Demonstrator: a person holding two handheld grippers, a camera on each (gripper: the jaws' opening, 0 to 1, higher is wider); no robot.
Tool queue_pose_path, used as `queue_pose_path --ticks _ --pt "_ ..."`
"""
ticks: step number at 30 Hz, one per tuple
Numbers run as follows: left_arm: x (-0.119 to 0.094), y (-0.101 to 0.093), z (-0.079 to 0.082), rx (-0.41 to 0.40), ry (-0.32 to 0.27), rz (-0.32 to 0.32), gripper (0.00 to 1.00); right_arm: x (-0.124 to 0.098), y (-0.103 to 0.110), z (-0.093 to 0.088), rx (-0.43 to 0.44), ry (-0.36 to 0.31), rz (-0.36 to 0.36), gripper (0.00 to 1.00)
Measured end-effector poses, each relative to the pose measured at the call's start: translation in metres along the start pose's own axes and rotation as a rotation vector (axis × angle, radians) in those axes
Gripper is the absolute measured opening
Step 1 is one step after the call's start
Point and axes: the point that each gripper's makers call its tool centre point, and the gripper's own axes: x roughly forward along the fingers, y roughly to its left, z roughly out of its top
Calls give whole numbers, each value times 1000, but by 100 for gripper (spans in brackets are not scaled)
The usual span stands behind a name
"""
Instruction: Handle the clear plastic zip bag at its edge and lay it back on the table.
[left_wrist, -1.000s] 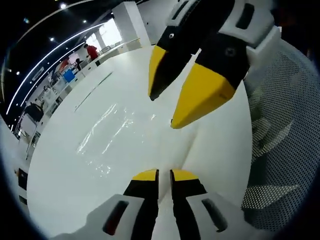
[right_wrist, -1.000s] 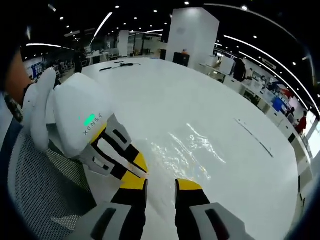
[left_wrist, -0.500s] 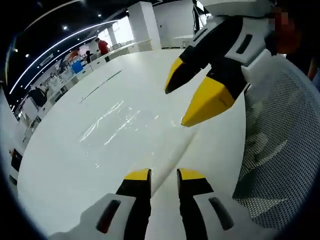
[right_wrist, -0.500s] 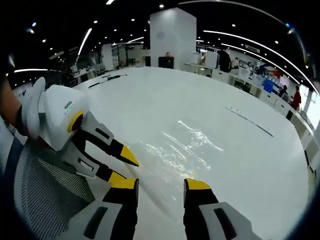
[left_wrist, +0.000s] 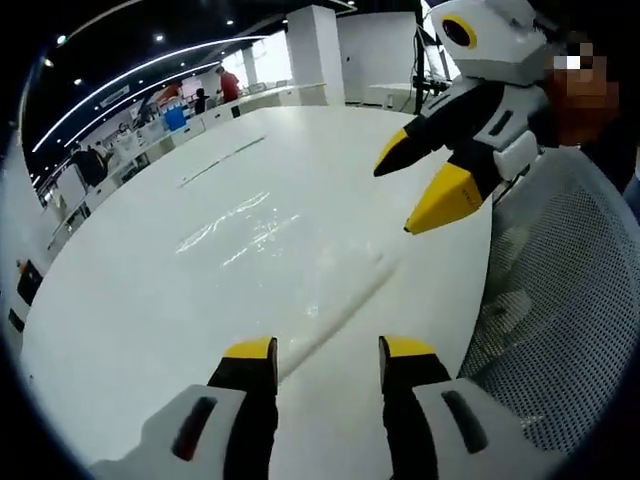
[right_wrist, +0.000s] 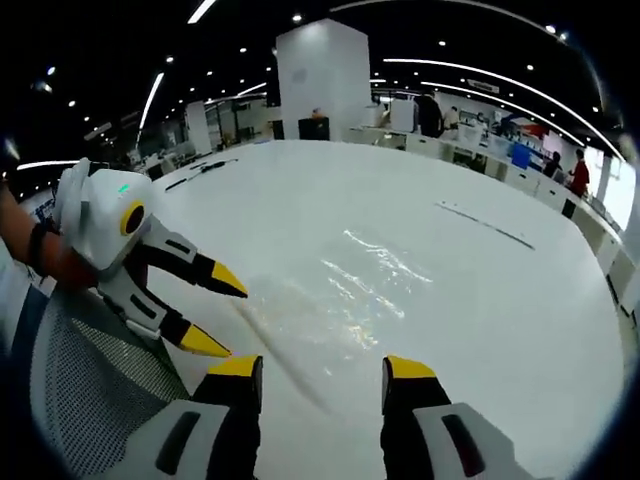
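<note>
Zip bag (right_wrist: 345, 290) lies flat on the white table (left_wrist: 150, 270), both the left gripper (left_wrist: 325, 350) and right gripper (right_wrist: 322, 368) spread wide just above its near edge; best lift clear straight up, no dragging.

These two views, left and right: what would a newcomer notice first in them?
First, the yellow-tipped right hand-held gripper, open, at the upper right of the left gripper view above the white table. Next, the glinting clear plastic zip bag, flat on the table, mid-frame in the right gripper view, with the open left hand-held gripper beside its edge.

Open white table (left_wrist: 150, 290) all around; mesh chair (left_wrist: 570, 300) beside its edge.
</note>
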Motion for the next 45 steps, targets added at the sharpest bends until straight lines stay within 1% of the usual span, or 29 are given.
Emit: queue_pose_path --ticks 2,4,9,10,15,18,21,25,31,33,38,41,43,45 --pt "-7 0 2 0 -4 18 45 -3 -1 -2 12 -7 -3 51" --pt "-13 3 2 -19 -11 30 45 -6 -1 -3 19 -12 -5 53" --pt "-20 12 -1 -62 -24 54 46 -14 -4 -7 40 -25 -16 57" --pt "-22 16 1 -78 -33 63 46 -16 -5 -9 44 -26 -19 58" --pt "-32 20 3 -84 -43 76 46 -24 -14 -12 68 -42 -44 60" --pt "-34 24 1 -101 -49 77 47 -29 -19 -14 84 -51 -56 61" --pt "-38 24 1 -121 -59 79 48 -32 -24 -16 95 -56 -65 62" --pt "-38 27 1 -139 -74 78 50 -38 -25 -17 106 -65 -74 64" --pt "-43 32 5 -191 -109 75 56 -42 -31 -20 130 -80 -86 66" --pt "-46 32 9 -209 -120 78 58 -45 -32 -19 141 -89 -89 67" --pt "-46 37 9 -249 -136 94 60 -46 -34 -21 155 -101 -98 67" --pt "-48 37 11 -249 -155 101 62 -49 -36 -23 161 -105 -102 68" --pt "-47 36 8 -249 -144 101 62 -51 -36 -23 174 -113 -106 68" --pt "-47 37 8 -255 -144 106 63 -53 -36 -24 179 -114 -109 68"
